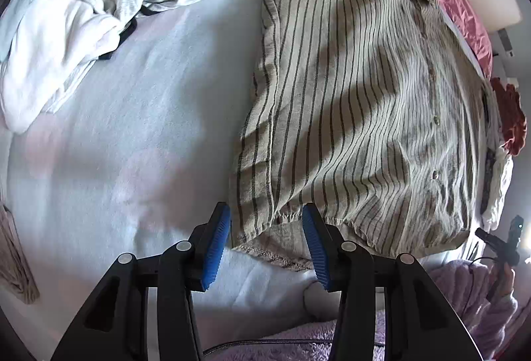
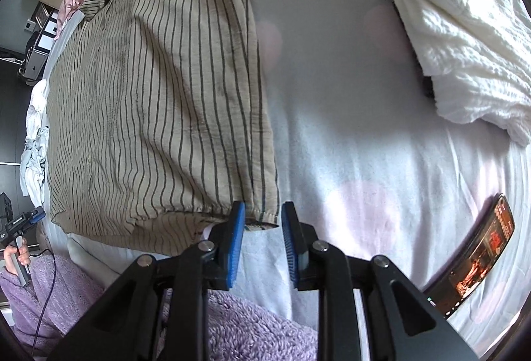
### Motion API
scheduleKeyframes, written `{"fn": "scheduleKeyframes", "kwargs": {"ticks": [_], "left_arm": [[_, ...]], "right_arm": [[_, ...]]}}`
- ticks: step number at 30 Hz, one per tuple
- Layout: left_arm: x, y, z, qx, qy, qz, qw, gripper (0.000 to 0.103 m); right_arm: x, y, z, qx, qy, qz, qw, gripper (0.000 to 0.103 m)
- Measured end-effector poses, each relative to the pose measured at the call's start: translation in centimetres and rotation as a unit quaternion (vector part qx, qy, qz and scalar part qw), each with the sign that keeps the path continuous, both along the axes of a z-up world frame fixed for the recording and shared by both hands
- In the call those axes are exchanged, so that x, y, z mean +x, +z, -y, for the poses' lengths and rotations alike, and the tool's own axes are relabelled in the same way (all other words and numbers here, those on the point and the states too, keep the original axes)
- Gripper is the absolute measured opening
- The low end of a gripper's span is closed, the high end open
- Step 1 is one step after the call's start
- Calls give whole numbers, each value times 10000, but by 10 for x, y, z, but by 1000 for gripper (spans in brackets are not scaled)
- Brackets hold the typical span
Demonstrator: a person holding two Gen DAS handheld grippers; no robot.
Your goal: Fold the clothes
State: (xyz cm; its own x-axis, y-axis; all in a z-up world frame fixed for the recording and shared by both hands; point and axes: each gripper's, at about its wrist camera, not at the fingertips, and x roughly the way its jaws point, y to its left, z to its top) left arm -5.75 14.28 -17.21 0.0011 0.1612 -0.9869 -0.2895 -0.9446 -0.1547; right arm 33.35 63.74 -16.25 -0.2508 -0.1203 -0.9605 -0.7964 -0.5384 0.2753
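Left tool (image 1: 265,221) and right tool (image 2: 263,216) both spread open, gripping nothing — each poised at a near hem corner of the striped shirt (image 1: 358,88). Shirt spread flat on the bed (image 1: 132,135). Beyond: crumpled pale clothes (image 1: 83,2) far left, white blanket (image 2: 464,29) and phone (image 2: 478,258) right.

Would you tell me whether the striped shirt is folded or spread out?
Spread out: the striped shirt lies flat on the bed sheet, button placket and hem showing.

We see the shirt (image 1: 358,102) spread on the bed (image 1: 132,128), a clothes pile (image 1: 83,12) upper left, a phone (image 2: 474,261) lower right.
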Motion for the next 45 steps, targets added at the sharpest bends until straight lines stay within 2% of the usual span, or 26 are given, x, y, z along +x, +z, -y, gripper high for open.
{"fn": "scheduleKeyframes", "kwargs": {"ticks": [5, 8, 11, 12, 13, 15, 19, 21, 24, 29, 32, 36, 40, 42, 43, 45], "left_arm": [[1, -7, -1, -318, -129, 87, 9994, 47], [-3, -21, -4, -404, -80, 311, 9987, 46], [-6, -26, -9, -491, -101, 384, 9980, 25], [-7, -27, -10, -562, -122, 381, 9976, 13], [-7, -26, -12, -590, -165, 360, 9975, 6], [-7, -19, -15, -523, -232, 264, 9980, 4], [-11, 11, -7, 113, -13, 15, 9999, 3], [-16, 24, 3, 97, 110, -156, 9998, 2], [-24, 33, 20, 115, 309, -172, 9993, 2], [-24, 25, 19, 109, 314, -150, 9993, 2], [-26, 16, 12, 119, 314, -127, 9994, 2], [-29, 8, 9, 134, 347, -84, 9993, 2], [-31, 1, 6, 133, 377, -61, 9992, 2], [-31, -1, 3, 161, 361, -54, 9992, 2], [-30, -1, 1, 178, 349, -53, 9992, 2], [-28, 4, -1, 292, 286, -66, 9991, 2]], "right_arm": [[4, -1, -1, -20, -29, -7, 10000, 23], [4, -2, -4, -47, -78, -11, 10000, 23], [5, -3, -7, -65, -106, -6, 9999, 23], [5, -3, -7, -69, -102, -3, 9999, 23], [5, -2, -8, -68, -82, 11, 9999, 23], [4, -1, -8, -59, -32, 61, 10000, 23], [1, 1, -17, -18, 32, 205, 9998, 23], [5, 0, -20, -44, 61, 282, 9996, 23], [3, -5, -19, -217, 235, 323, 9990, 24], [-18, -9, -12, -305, 712, 386, 9962, 24], [-29, -10, -14, -299, 811, 461, 9952, 24], [-37, -11, -27, -461, 548, 242, 9971, 26], [-36, -32, -42, -876, 122, 192, 9959, 30], [-34, -32, -45, -969, 33, 19, 9953, 17], [-32, -28, -46, -989, 10, -126, 9950, 6], [-27, -15, -50, -978, -26, -360, 9946, 5]]}}
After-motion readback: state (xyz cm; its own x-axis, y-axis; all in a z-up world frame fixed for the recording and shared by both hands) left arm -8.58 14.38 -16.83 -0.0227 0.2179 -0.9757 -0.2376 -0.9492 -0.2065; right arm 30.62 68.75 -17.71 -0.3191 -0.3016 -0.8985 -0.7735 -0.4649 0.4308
